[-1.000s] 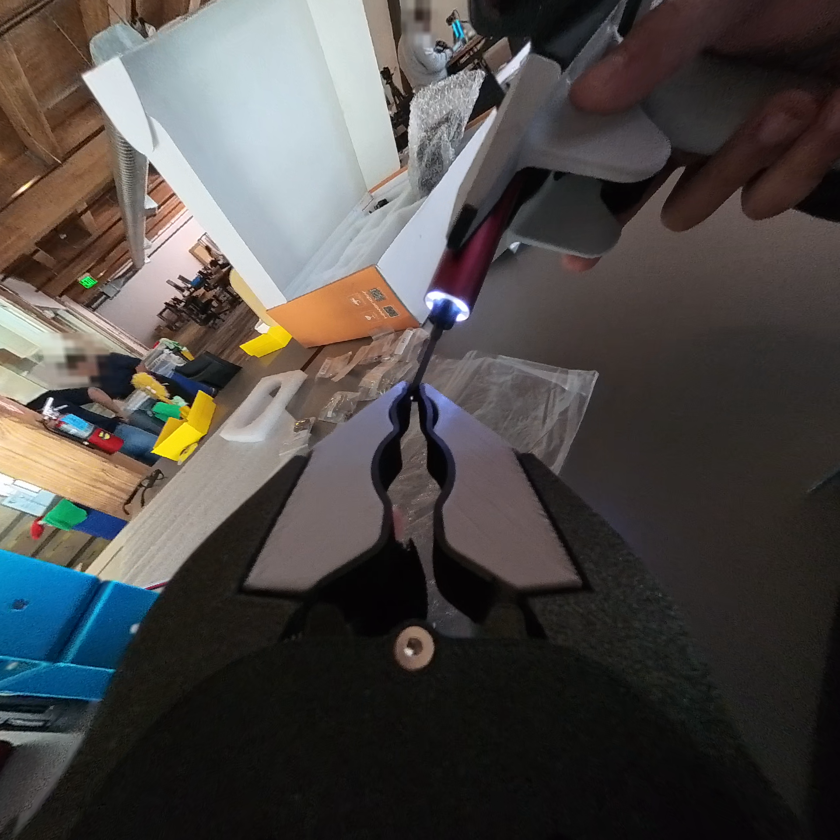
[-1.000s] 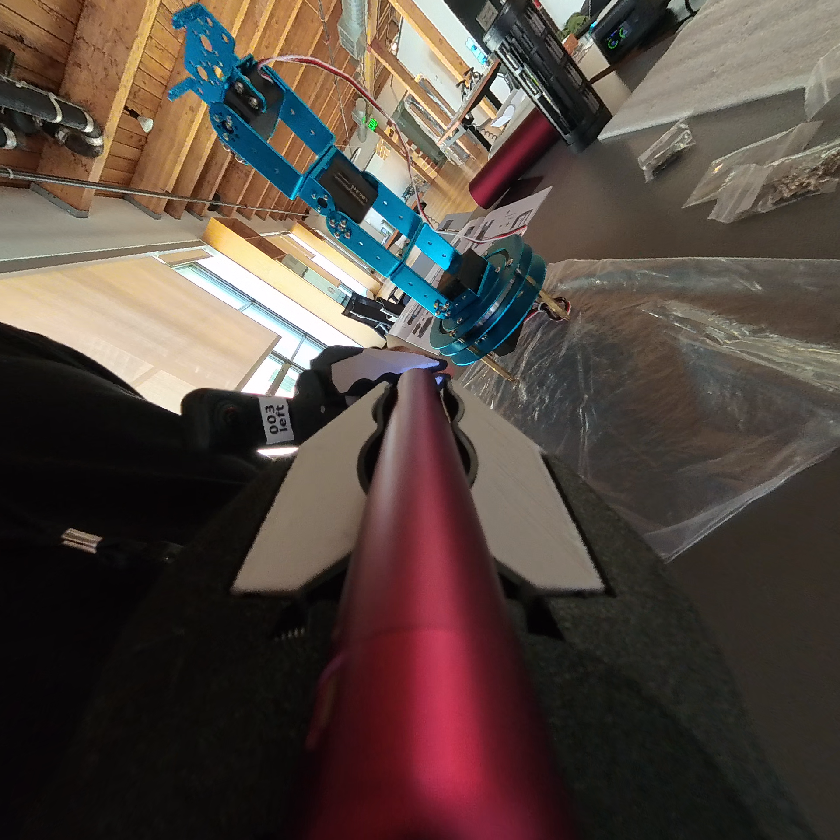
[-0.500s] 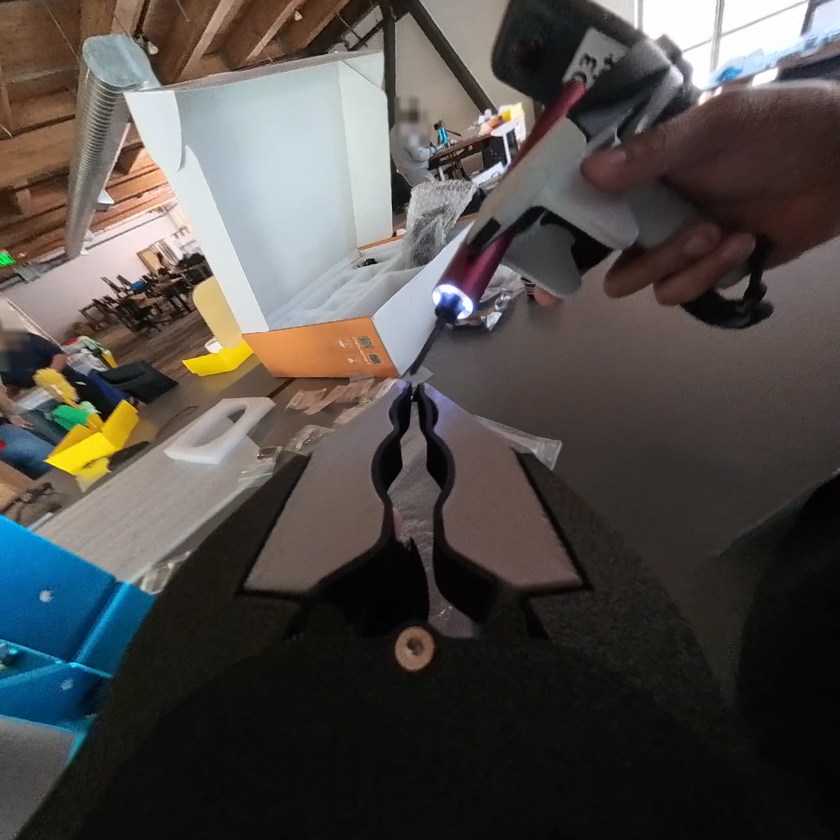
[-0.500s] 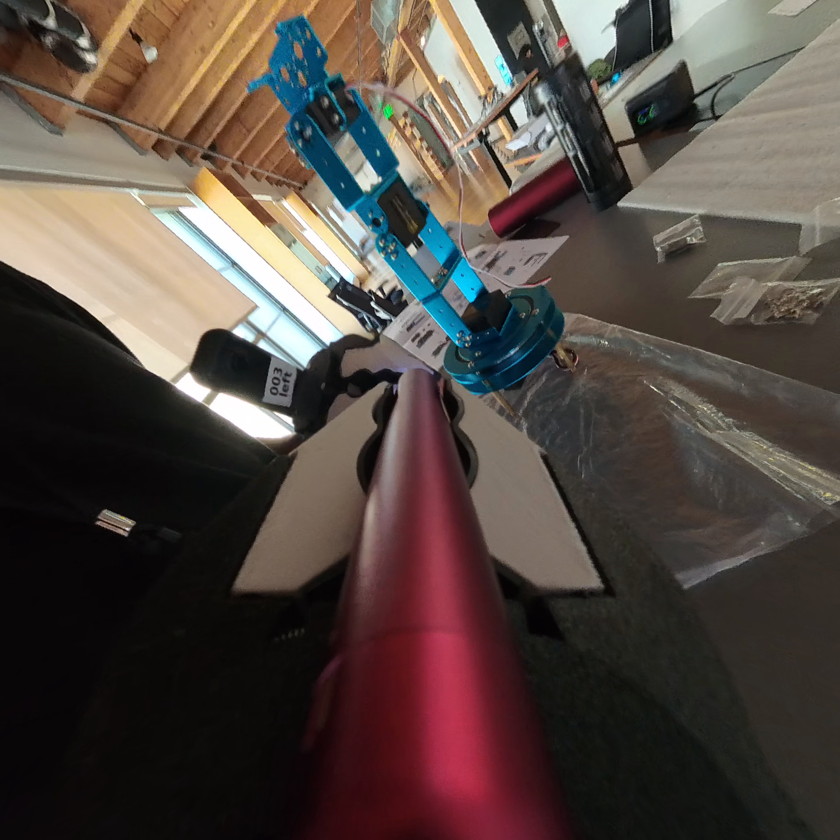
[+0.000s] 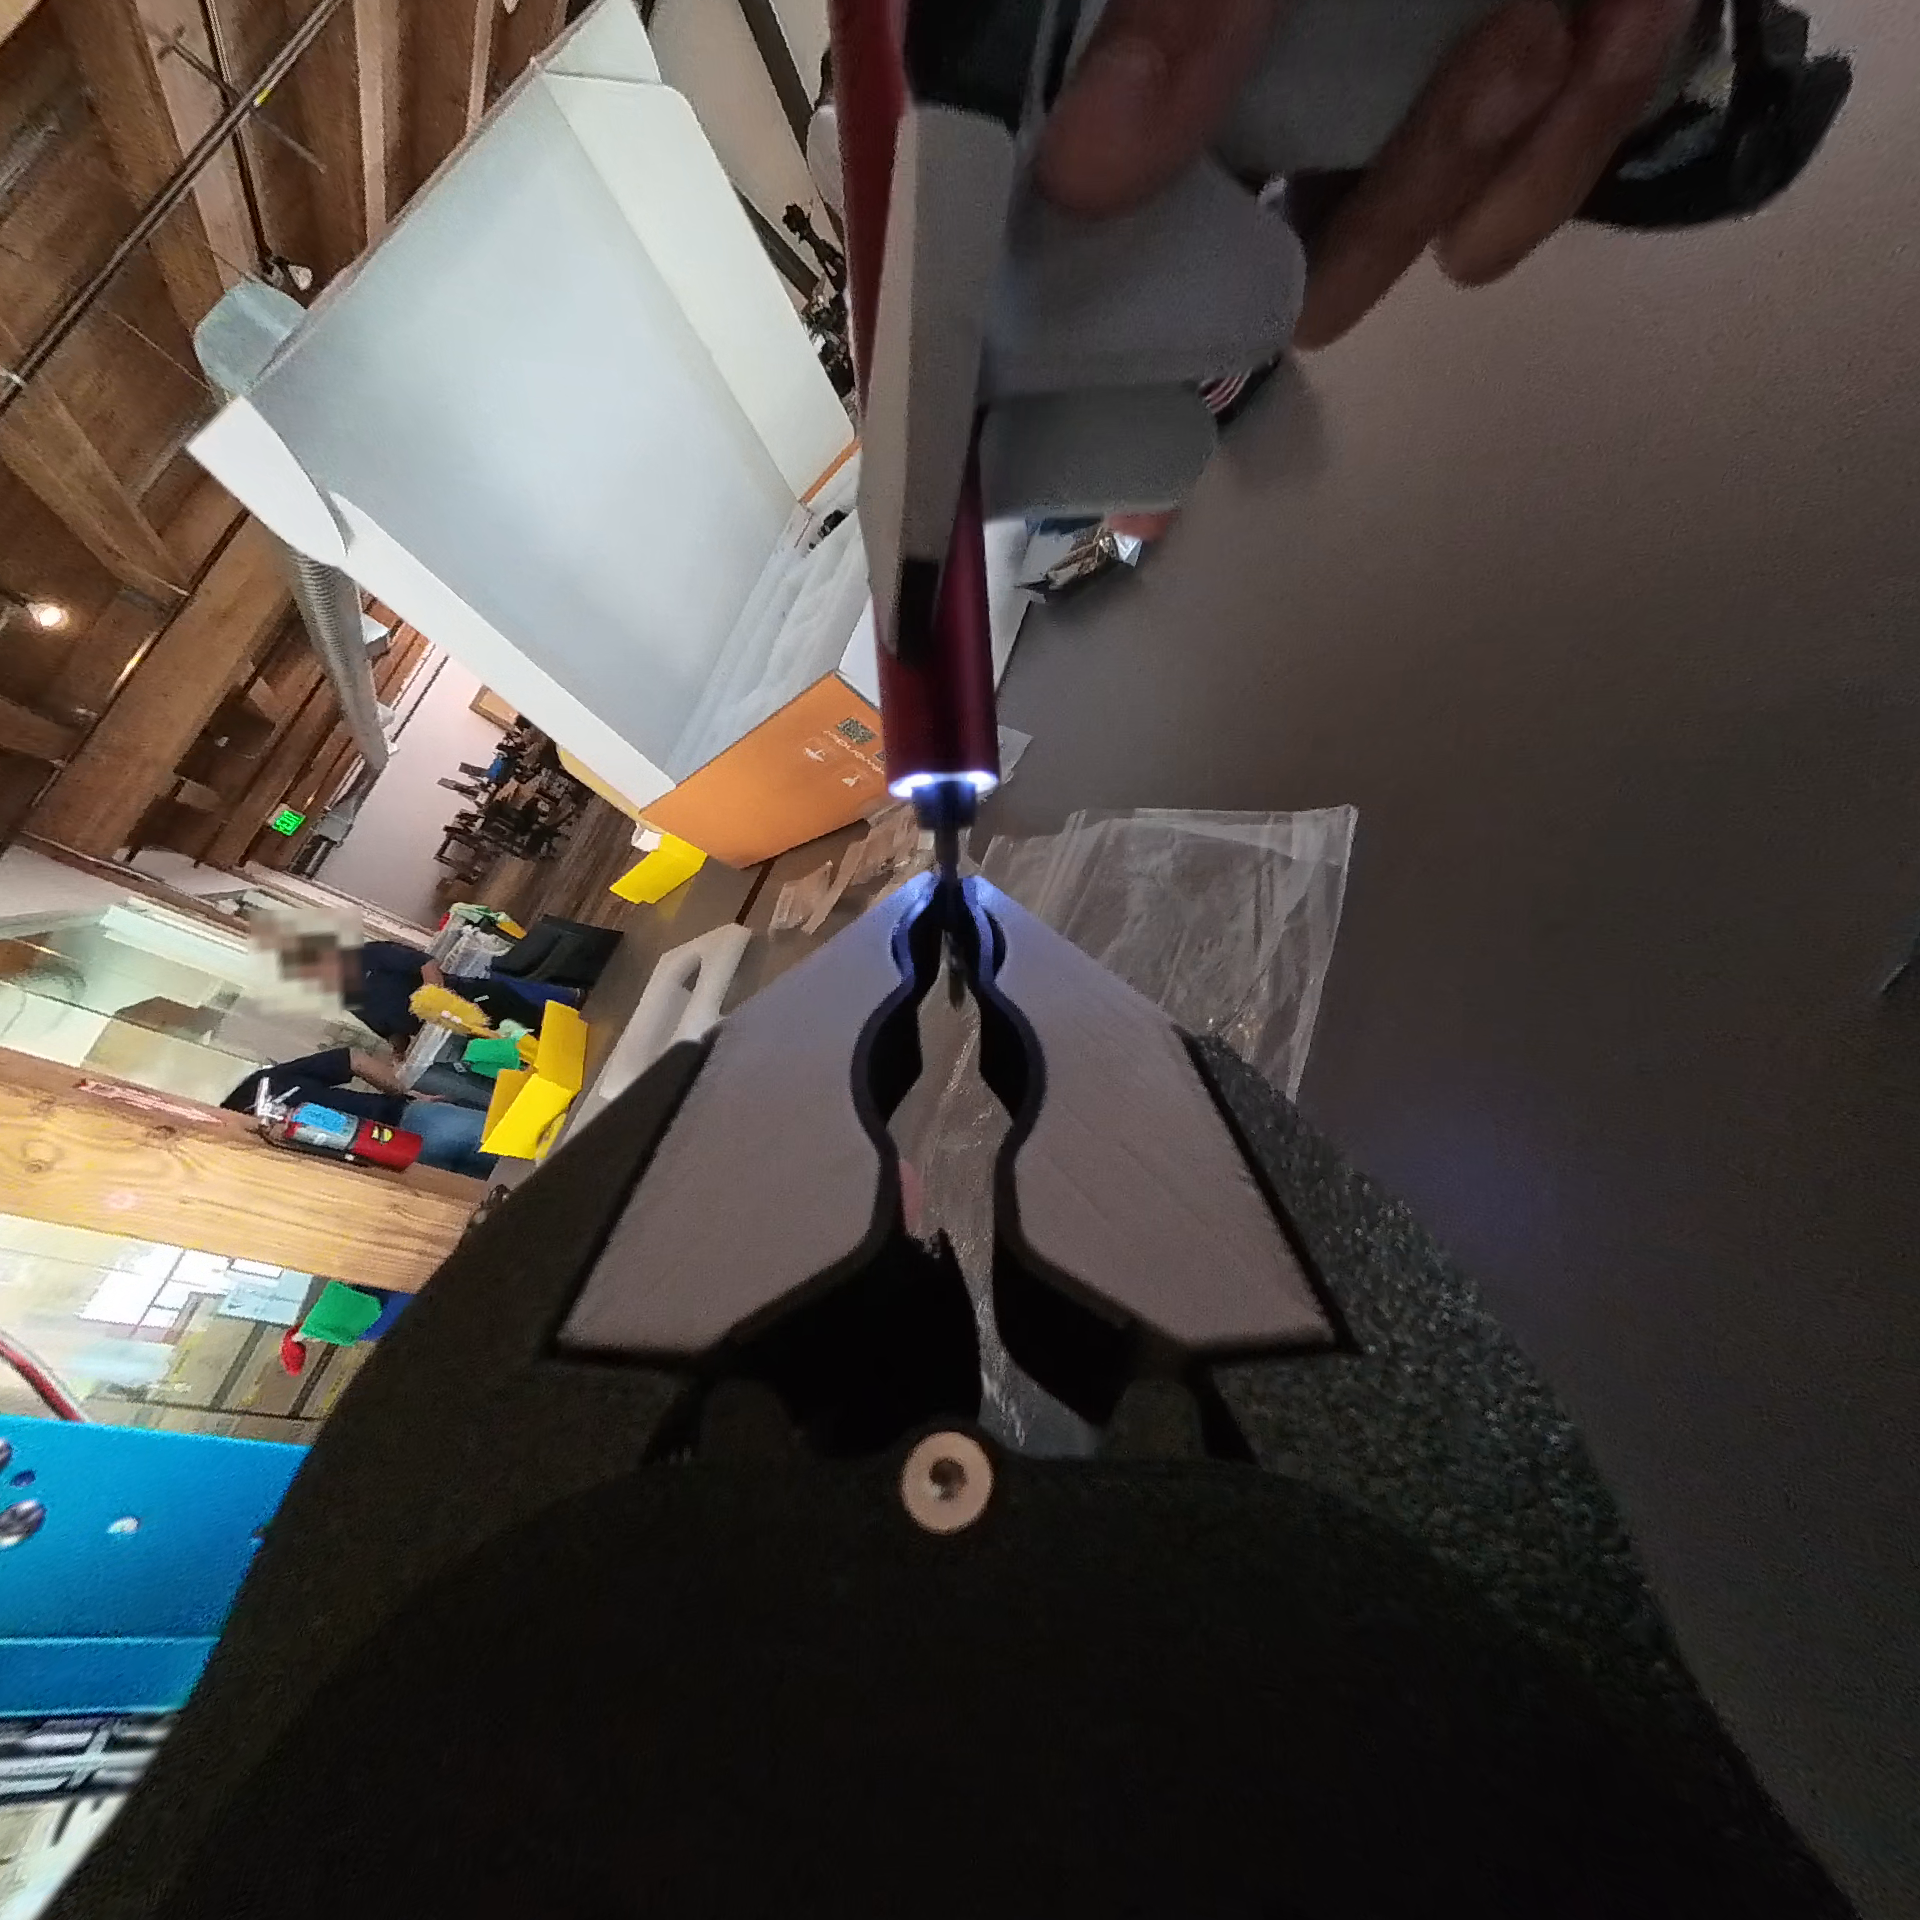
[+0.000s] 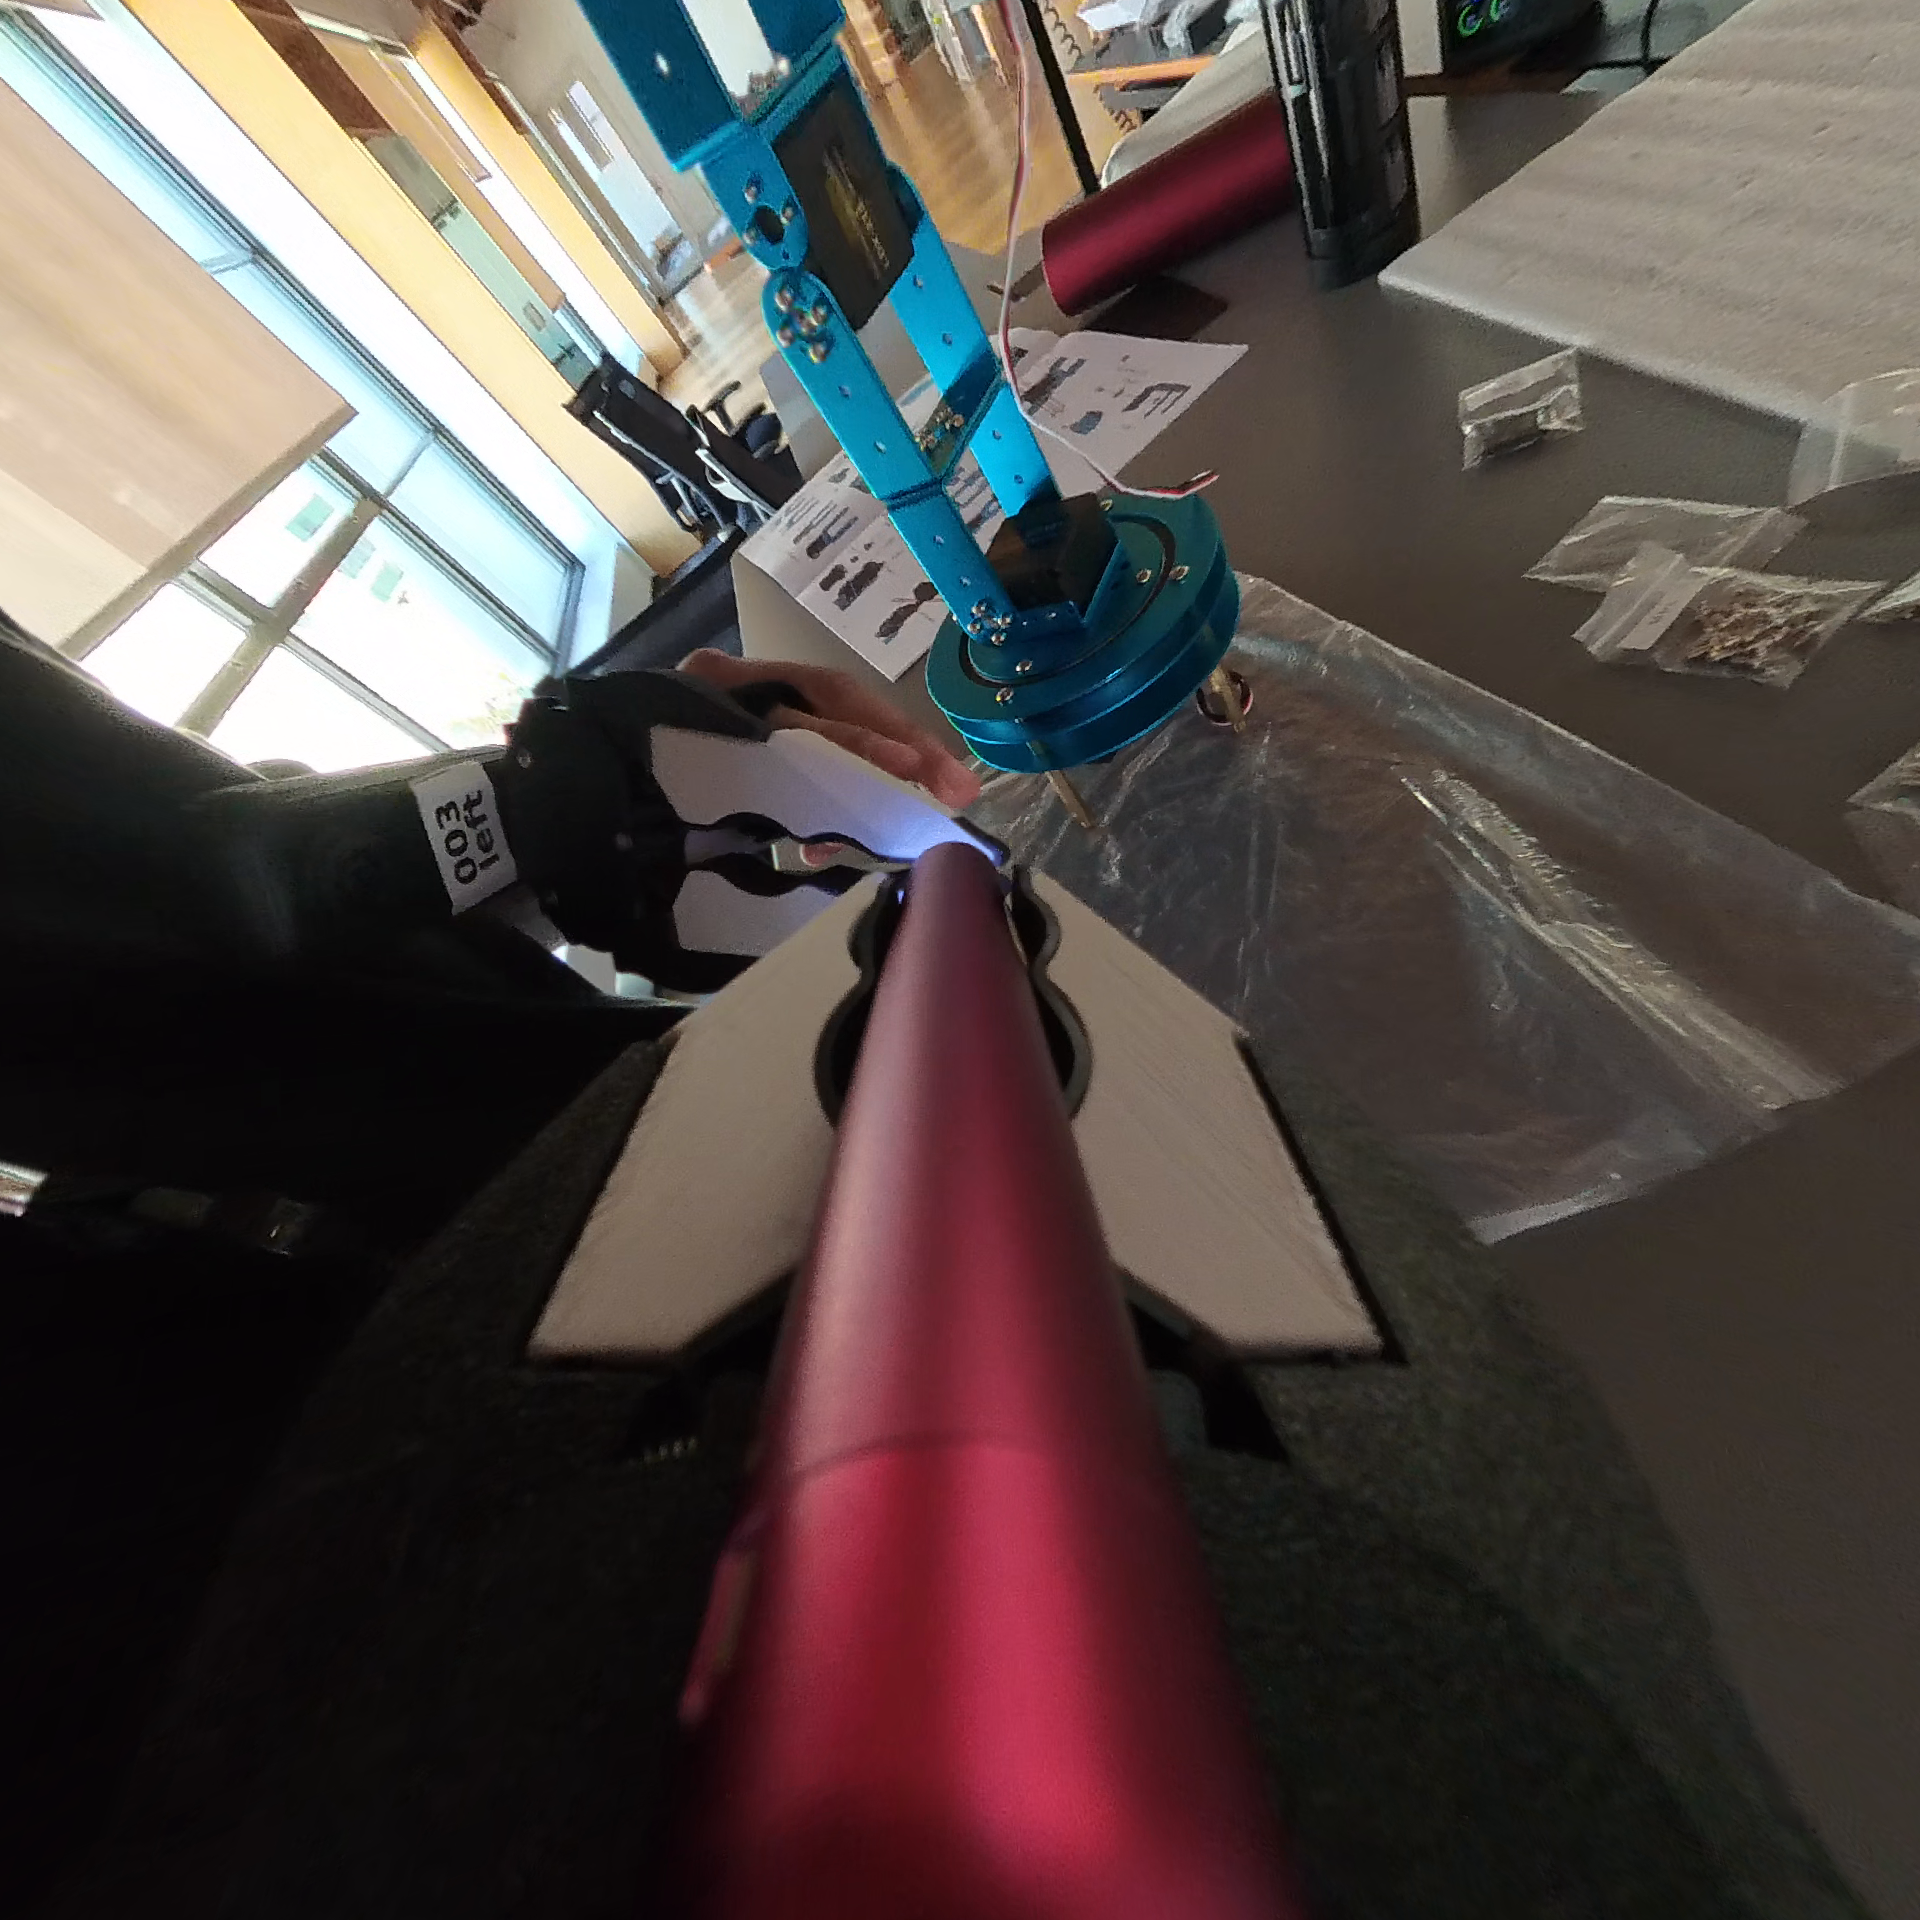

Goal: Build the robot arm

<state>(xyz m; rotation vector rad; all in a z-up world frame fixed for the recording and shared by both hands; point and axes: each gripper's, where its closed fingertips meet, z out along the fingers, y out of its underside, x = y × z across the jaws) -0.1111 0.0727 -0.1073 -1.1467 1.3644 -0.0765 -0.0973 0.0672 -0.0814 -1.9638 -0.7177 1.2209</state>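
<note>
Right gripper (image 6: 951, 904): clamped along slim dark-red metal electric screwdriver (image 6: 935, 1351), lit ring at tip. Left gripper (image 5: 948, 914): narrow, fingertips nearly together; thin dark bit (image 5: 948, 847) of screwdriver entering gap at tips, contact with pads not discernible. Clear plastic bag (image 5: 1174, 914) flat on grey table (image 5: 1558, 727), directly beyond left gripper. Blue metal robot arm on round base (image 6: 1081, 665) upright at far edge of bag. Small clear packets of hardware (image 6: 1704, 613) right of blue base. Printed white sheet (image 6: 1039, 457) behind blue base. Open white-and-orange cardboard box (image 5: 582, 436) beyond bag, left side.
</note>
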